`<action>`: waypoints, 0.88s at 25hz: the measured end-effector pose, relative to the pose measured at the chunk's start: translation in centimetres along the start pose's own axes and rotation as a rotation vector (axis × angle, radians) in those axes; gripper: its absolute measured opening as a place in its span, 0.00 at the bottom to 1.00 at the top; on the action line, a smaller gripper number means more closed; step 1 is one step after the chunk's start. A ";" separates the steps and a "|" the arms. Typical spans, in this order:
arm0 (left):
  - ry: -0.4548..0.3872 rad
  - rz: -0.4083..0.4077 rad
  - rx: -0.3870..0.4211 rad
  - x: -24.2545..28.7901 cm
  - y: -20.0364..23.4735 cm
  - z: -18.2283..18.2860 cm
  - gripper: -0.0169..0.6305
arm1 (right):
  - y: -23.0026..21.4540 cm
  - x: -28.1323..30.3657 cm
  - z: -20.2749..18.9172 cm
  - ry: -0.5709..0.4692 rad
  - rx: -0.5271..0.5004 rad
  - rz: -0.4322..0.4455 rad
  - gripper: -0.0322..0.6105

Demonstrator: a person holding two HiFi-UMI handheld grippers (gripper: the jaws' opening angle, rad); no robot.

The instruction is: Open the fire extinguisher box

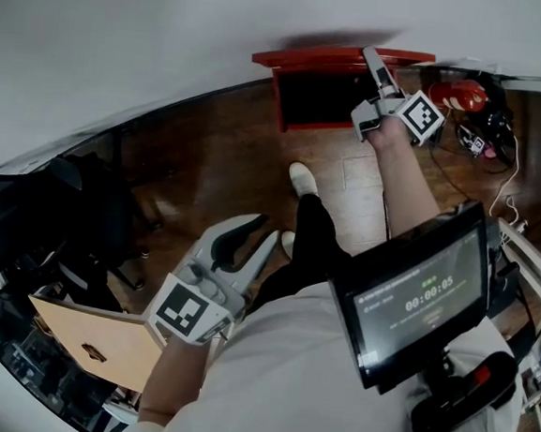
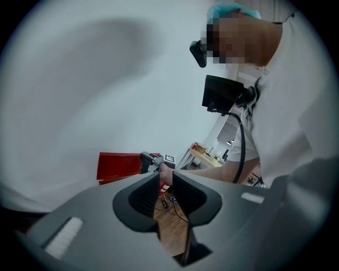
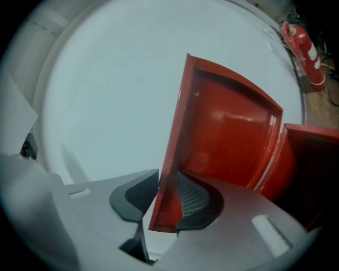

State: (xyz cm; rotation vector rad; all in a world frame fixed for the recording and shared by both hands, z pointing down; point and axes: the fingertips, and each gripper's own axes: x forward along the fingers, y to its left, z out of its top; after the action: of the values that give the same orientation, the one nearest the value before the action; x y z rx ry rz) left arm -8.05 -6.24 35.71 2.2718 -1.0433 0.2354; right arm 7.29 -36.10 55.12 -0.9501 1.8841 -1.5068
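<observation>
Red lid (image 3: 228,127) of the fire extinguisher box (image 1: 318,102), upper centre of the head view, is pinched by its free edge in the right gripper (image 3: 167,182); the left gripper (image 2: 165,185) is held well away, slightly parted, empty.

Glossy red box door (image 3: 228,132), probably metal, polished wood floor (image 1: 216,135)

The fire extinguisher box (image 1: 318,97) interior is pure shadow, contents unreadable. Its door (image 3: 222,127) has its bottom edge hidden between the right gripper (image 3: 165,185) fingers (image 3: 196,198). The box body is cut off at the right.
</observation>
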 end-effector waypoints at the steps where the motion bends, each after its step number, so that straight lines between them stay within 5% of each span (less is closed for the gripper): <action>1: -0.005 0.007 -0.005 -0.1 0.0 0.0 0.14 | 0.0 0.5 0.6 -0.002 -0.003 0.000 0.23; 12: -0.049 0.072 -0.014 -0.5 0.4 0.5 0.14 | -0.2 2.1 4.3 -0.039 -0.045 -0.018 0.22; 16: -0.078 0.076 -0.011 -1.2 0.8 0.5 0.14 | -0.2 2.7 4.6 -0.044 -0.020 -0.004 0.32; 22: -0.126 0.065 0.025 -5.1 0.1 -0.2 0.14 | -1.8 1.2 3.4 -0.072 -0.047 -0.146 0.40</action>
State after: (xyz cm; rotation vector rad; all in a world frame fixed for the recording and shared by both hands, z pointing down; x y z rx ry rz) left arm -11.56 -3.00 33.90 2.3018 -1.1861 0.1343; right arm 9.56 -39.28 56.08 -1.1706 1.8408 -1.4955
